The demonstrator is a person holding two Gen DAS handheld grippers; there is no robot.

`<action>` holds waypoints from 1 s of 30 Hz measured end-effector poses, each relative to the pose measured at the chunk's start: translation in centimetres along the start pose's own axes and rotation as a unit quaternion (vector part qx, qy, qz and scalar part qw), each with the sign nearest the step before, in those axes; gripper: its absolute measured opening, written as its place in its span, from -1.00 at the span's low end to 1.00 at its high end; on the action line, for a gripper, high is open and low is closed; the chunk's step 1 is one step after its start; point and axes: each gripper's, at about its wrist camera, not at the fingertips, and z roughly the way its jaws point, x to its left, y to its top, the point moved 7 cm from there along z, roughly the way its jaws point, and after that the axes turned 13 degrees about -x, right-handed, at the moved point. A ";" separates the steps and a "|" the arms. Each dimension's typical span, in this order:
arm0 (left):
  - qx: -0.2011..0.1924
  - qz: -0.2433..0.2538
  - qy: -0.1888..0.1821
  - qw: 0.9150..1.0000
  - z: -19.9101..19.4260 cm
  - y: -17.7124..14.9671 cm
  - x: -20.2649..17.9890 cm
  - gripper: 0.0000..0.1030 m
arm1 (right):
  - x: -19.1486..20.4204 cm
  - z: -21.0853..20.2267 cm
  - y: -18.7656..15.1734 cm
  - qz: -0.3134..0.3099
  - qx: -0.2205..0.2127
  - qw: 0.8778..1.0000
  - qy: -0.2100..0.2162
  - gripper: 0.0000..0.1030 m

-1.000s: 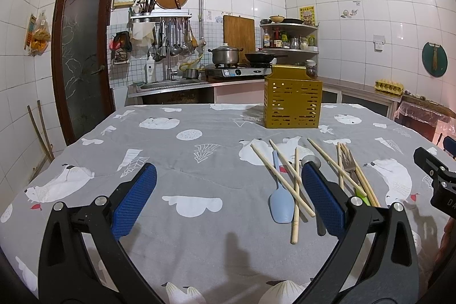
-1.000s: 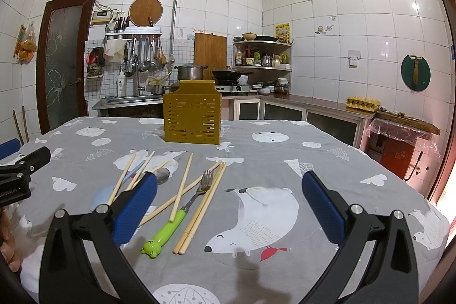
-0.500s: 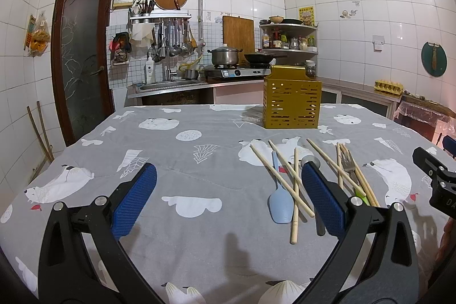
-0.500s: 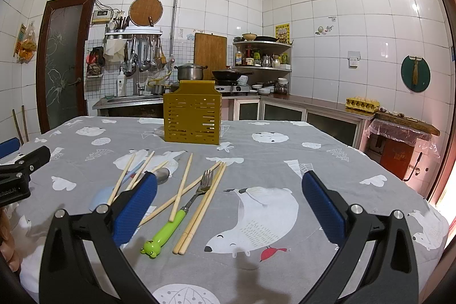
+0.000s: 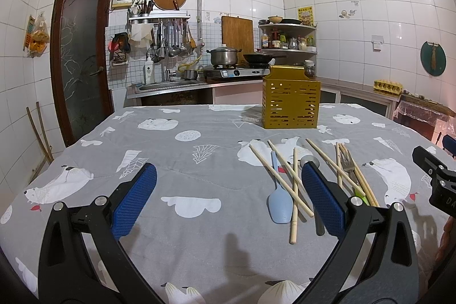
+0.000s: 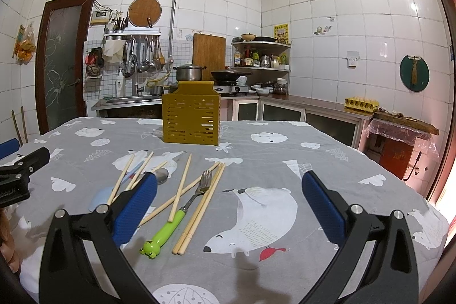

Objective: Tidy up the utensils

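Setting: a white-tiled kitchen, with a desk [image 5: 199, 232] under a gray cloth printed with polar bears.
Left gripper [image 5: 228, 195]: low over the near edge of the desk, its blue-padded fingers [image 5: 134, 201] spread wide with nothing between them.
Right gripper [image 6: 228, 201]: low over the near edge as well, to the right of the other, its fingers [image 6: 323, 207] also spread wide and holding nothing.
Utensil box [image 5: 291, 101]: a mustard-yellow slotted holder, upright on the far middle of the desk, well apart from both grippers.
Chopsticks [image 6: 179, 188]: several pale wooden sticks lying loose on the cloth in front of the box, some crossing each other, one pair [image 6: 199, 208] lying side by side.
Fork [image 6: 182, 211]: metal tines pointing toward the box, with a green frog-shaped handle, lying between the chopsticks and just left of the paired sticks.
Spatula [image 5: 279, 201]: light blue, flat on the cloth at the left of the pile, with chopsticks lying across its handle.
Spoon [image 5: 310, 161]: a metal bowl showing just past the left gripper's right finger; its handle is mostly hidden.
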 end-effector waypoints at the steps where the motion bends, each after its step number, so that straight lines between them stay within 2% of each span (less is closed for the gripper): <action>1: 0.000 0.000 0.000 1.000 0.0 0.0 0.0 0.91 | 0.0 0.0 0.0 0.000 0.000 1.000 0.000 0.93; 17: -0.003 0.001 -0.001 1.000 -0.2 0.2 -0.4 0.91 | 0.1 0.1 -0.1 0.001 0.002 1.000 -0.001 0.93; 30: 0.014 -0.005 -0.011 1.000 0.4 0.0 -0.2 0.90 | 0.2 0.6 -0.7 0.003 0.021 1.000 0.002 0.93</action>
